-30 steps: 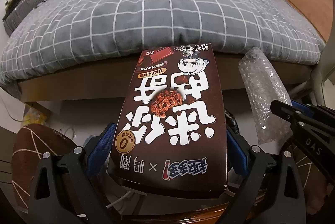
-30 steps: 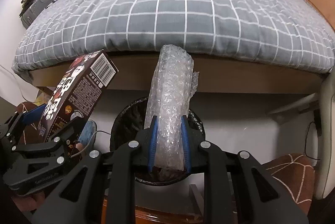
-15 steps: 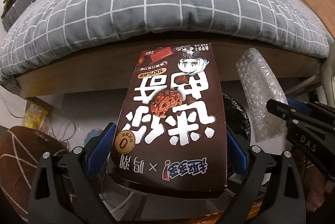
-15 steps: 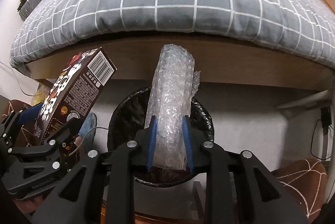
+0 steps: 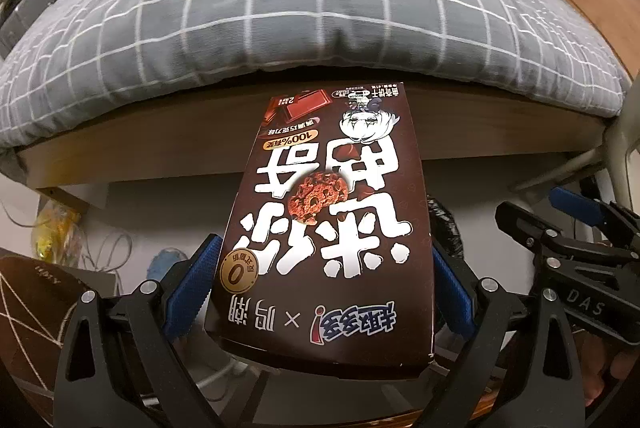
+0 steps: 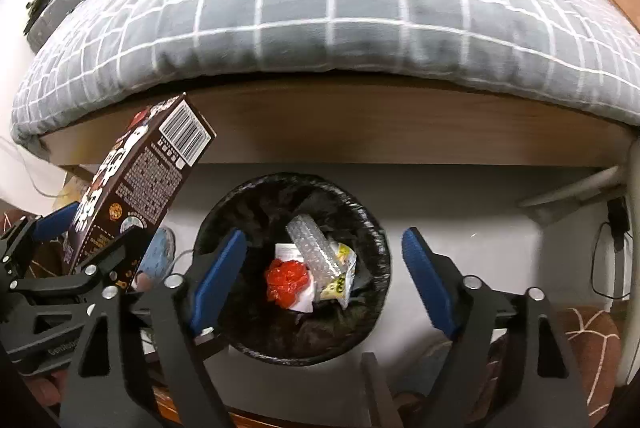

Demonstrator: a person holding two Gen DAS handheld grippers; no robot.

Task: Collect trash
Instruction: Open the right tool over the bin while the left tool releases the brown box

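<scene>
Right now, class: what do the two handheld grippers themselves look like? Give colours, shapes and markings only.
Both are matte black frames of angular struts with triangular cut-outs and silver screw heads. The left gripper and right gripper each have two ribbed blue finger pads. The right gripper's side carries pale "DAS" lettering.

Both wrist views face the bed [image 5: 320, 8] from close, low down — right view tilted over the bin [image 6: 372, 228].

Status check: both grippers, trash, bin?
Right gripper open, bubble wrap in bin. Left gripper shut on cookie box. Bin mouth unobstructed.
</scene>
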